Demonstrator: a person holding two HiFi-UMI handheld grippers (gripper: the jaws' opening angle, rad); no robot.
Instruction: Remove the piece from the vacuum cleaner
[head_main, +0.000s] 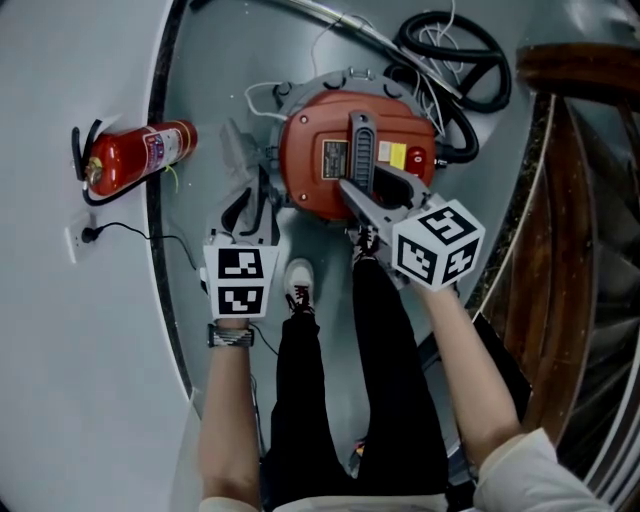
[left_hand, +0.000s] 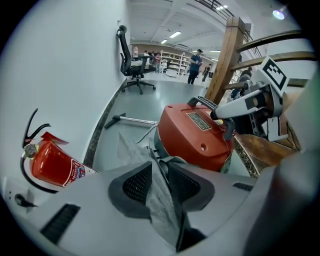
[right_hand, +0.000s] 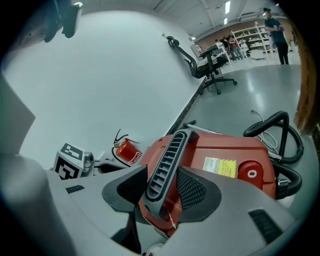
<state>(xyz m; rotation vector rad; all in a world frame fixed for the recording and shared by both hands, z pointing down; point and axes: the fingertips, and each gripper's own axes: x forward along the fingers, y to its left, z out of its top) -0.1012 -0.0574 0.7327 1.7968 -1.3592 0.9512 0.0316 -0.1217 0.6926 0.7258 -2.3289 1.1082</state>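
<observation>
Only the left gripper view showed that the left gripper (left_hand: 161, 186) had its jaws pinched shut on a thin grey fabric piece (left_hand: 162, 210). The piece ran from between the pads up towards the side of the red vacuum cleaner (head_main: 320, 150). Only the right gripper view showed the right gripper (right_hand: 167, 187) clamped on the cleaner's dark ribbed handle (right_hand: 167, 155), a pad against each side and the jaws set wide. From the head view the vacuum cleaner stood on the grey floor just ahead of the person's shoe (head_main: 298, 285), its red lid covering the drum.

A fire extinguisher (head_main: 135, 158) lay by the wall to the left, and a black hose (head_main: 460, 50) coiled behind the machine. A wooden railing (head_main: 560, 200) curved along the right. Further off, the left gripper view caught an office chair (left_hand: 131, 62) and a metal tube (left_hand: 132, 120) on the floor.
</observation>
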